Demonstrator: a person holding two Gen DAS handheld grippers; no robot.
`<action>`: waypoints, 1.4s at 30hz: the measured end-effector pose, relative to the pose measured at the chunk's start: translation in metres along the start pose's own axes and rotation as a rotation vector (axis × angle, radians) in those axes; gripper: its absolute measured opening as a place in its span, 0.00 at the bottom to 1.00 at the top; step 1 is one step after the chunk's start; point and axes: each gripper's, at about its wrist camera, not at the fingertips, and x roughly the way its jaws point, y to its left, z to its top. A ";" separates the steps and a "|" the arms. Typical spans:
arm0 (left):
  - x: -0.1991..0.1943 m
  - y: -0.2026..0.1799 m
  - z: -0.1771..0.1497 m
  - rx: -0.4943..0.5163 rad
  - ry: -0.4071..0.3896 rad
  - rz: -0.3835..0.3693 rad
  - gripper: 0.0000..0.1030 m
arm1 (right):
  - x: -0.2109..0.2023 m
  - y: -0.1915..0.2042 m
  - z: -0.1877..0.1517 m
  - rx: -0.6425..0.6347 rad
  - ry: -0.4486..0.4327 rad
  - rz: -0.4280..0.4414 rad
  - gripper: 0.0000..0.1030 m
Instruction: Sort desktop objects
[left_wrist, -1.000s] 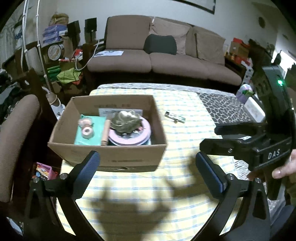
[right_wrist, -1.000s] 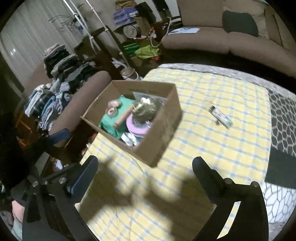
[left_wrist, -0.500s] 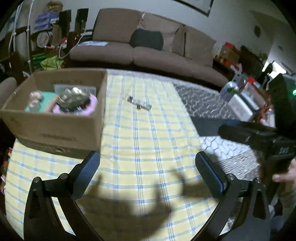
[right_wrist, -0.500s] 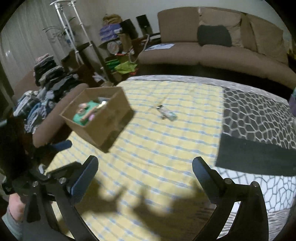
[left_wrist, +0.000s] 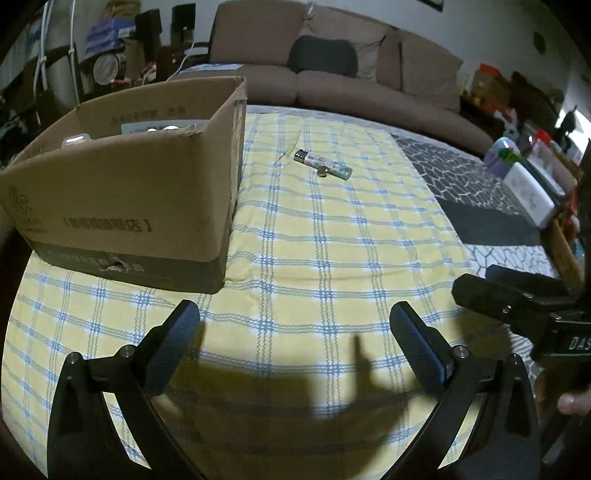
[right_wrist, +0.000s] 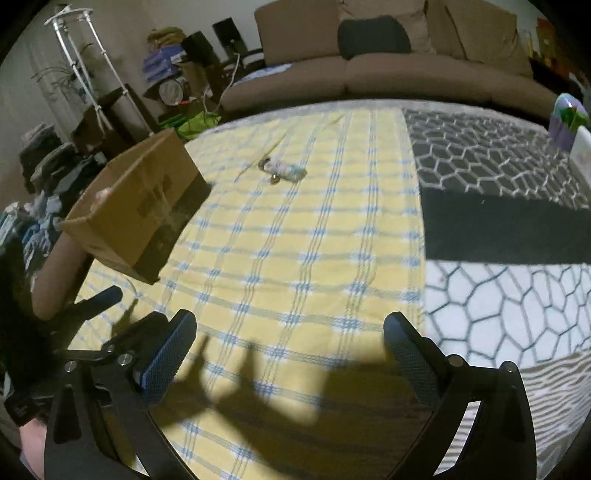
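We hold both the left gripper (left_wrist: 294, 332) and right gripper (right_wrist: 290, 334) with fingers wide, empty, above the counter (left_wrist: 332, 236); a lighter (left_wrist: 322, 166) lies beyond the box (left_wrist: 122, 206).

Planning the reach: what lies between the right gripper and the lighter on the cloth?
Only bare yellow checked cloth, in the right wrist view, between right gripper and lighter.

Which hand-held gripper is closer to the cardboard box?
Left. The left hand-held gripper hovers just in front of the cardboard box, near its corner. The right hand-held gripper is farther off to the box's right, over the checked cloth.
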 end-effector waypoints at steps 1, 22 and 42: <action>0.001 0.001 -0.001 0.005 0.001 0.008 1.00 | 0.001 0.000 -0.001 0.005 -0.003 0.001 1.00; 0.034 0.010 -0.024 0.005 0.089 0.132 1.00 | 0.028 0.016 -0.043 0.029 -0.055 -0.181 1.00; 0.036 0.014 -0.020 0.001 0.090 0.131 1.00 | 0.032 0.018 -0.046 0.015 -0.025 -0.312 1.00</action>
